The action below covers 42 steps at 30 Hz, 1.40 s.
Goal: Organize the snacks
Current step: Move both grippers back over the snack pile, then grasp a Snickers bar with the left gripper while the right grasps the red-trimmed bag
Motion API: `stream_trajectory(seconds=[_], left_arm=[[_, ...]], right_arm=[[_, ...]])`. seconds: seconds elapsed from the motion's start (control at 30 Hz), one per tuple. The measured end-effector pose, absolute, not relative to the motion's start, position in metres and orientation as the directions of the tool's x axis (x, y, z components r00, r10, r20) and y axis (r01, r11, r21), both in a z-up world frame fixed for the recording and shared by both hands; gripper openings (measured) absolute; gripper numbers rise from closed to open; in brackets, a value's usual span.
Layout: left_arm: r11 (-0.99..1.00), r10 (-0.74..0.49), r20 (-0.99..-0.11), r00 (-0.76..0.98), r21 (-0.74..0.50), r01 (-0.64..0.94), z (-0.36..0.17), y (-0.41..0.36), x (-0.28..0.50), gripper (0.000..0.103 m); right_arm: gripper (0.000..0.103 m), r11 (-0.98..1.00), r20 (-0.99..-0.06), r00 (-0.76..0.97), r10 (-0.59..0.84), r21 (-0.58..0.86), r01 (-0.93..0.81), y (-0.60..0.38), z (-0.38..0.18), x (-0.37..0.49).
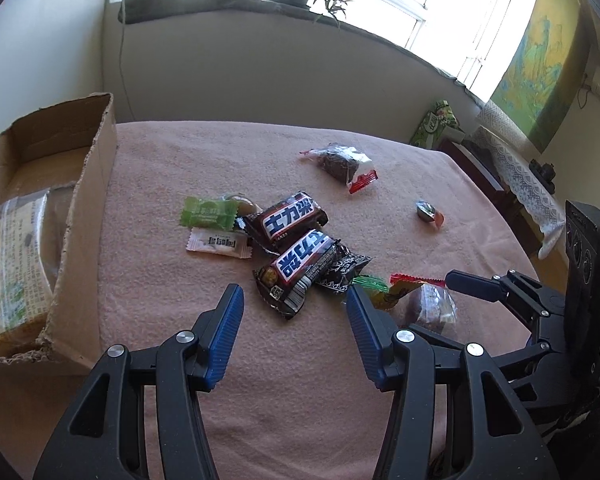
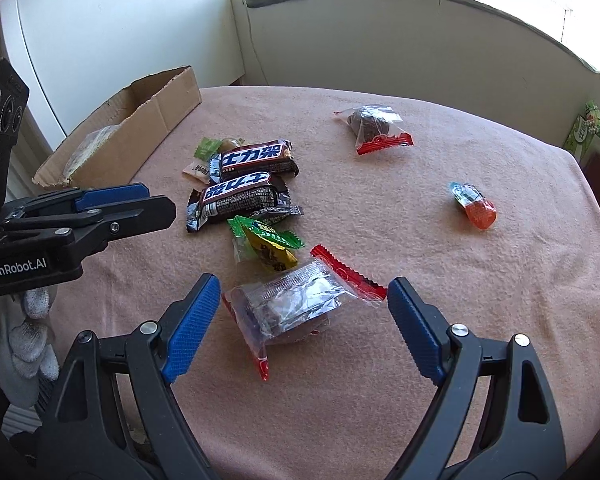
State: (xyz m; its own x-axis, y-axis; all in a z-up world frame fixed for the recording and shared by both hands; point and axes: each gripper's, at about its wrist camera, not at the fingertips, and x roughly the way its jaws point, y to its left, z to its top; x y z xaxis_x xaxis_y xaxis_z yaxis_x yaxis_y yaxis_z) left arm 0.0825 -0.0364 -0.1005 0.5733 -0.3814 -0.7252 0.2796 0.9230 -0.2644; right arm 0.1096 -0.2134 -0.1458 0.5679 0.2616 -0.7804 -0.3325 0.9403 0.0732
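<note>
Snacks lie scattered on a pink tablecloth (image 2: 440, 340). My left gripper (image 1: 294, 295) is open, its blue pads either side of the near end of a Snickers bar (image 1: 300, 264) without touching it. A second Snickers bar (image 1: 290, 218) lies just beyond. In the right wrist view my right gripper (image 2: 303, 283) stands wide open around a clear packet with red ends (image 2: 296, 304); the pads are not pressing on it. A torn cardboard box (image 1: 96, 184) at the left holds a wrapped biscuit pack (image 1: 8, 264).
Green and white candies (image 1: 208, 212) lie near the box, and green and yellow ones (image 2: 268, 244) beside the clear packet. Further off are a clear bag of dark snack (image 2: 374, 126) and an orange-blue candy (image 2: 474, 204). A gloved hand (image 2: 28, 340) holds the left gripper (image 2: 156, 204).
</note>
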Motion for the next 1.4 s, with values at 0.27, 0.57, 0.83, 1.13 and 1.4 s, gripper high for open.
stream_trajectory(seconds=[0.27, 0.57, 0.83, 1.13, 1.4], left_arm=[[0.912, -0.395, -0.749, 0.531, -0.252, 0.324, -0.11, -0.048, 0.108, 0.049], [0.913, -0.384, -0.769, 0.511, -0.233, 0.336, -0.12, -0.054, 0.123, 0.049], [0.914, -0.352, -0.786, 0.509, -0.17, 0.368, -0.127, -0.067, 0.124, 0.037], [0.917, -0.369, -0.775, 0.512, -0.215, 0.335, -0.127, -0.058, 0.119, 0.027], [0.92, -0.376, -0.758, 0.533, -0.237, 0.312, -0.121, -0.05, 0.106, 0.027]], right_arm=[[0.085, 0.94, -0.779, 0.568, 0.265, 0.079, -0.331, -0.224, -0.146, 0.113], [0.083, 0.944, -0.78, 0.566, 0.266, 0.093, -0.316, -0.241, -0.144, 0.115], [0.083, 0.945, -0.783, 0.564, 0.261, 0.087, -0.317, -0.24, -0.145, 0.12], [0.068, 0.942, -0.787, 0.561, 0.259, 0.077, -0.326, -0.241, -0.147, 0.123], [0.041, 0.941, -0.786, 0.554, 0.275, 0.1, -0.324, -0.243, -0.143, 0.123]])
